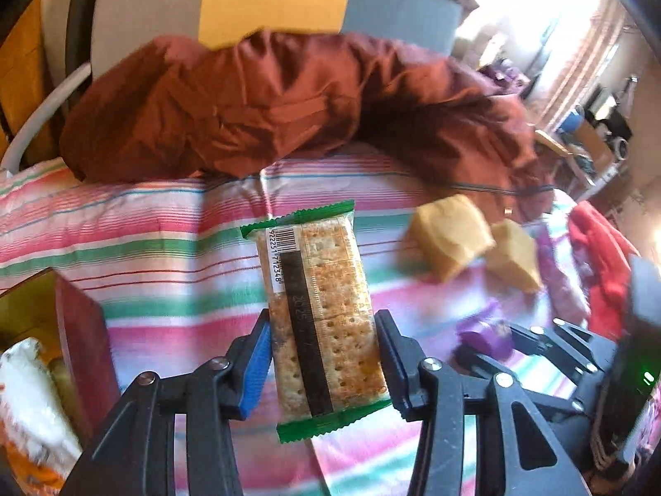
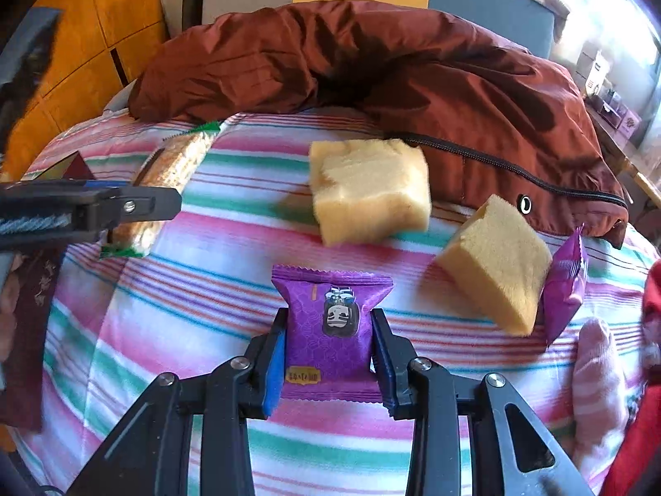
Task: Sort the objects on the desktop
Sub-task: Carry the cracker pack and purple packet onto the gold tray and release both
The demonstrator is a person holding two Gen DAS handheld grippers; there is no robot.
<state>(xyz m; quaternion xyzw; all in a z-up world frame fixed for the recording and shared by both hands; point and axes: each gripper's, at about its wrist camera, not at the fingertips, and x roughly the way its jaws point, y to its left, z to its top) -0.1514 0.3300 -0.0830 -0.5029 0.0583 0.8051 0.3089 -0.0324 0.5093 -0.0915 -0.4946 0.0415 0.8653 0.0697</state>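
**Both grippers clamped on wrapped snacks over the striped cloth**

Left wrist view: the left gripper (image 1: 322, 355) has its jaws pressed against the long sides of a clear, green-ended cracker packet (image 1: 318, 318), which stands lengthwise between them above the pink, green and white striped cloth (image 1: 165, 248). Two yellow sponge cake blocks (image 1: 452, 235) lie to the right, near a rumpled rust-brown jacket (image 1: 289, 103).

Right wrist view: the right gripper (image 2: 328, 351) is closed on a purple foil snack pouch with a cartoon face (image 2: 330, 326). A second purple pouch (image 2: 564, 285) leans against the nearer cake block (image 2: 495, 264). The left gripper holds the cracker packet (image 2: 173, 165) at far left.
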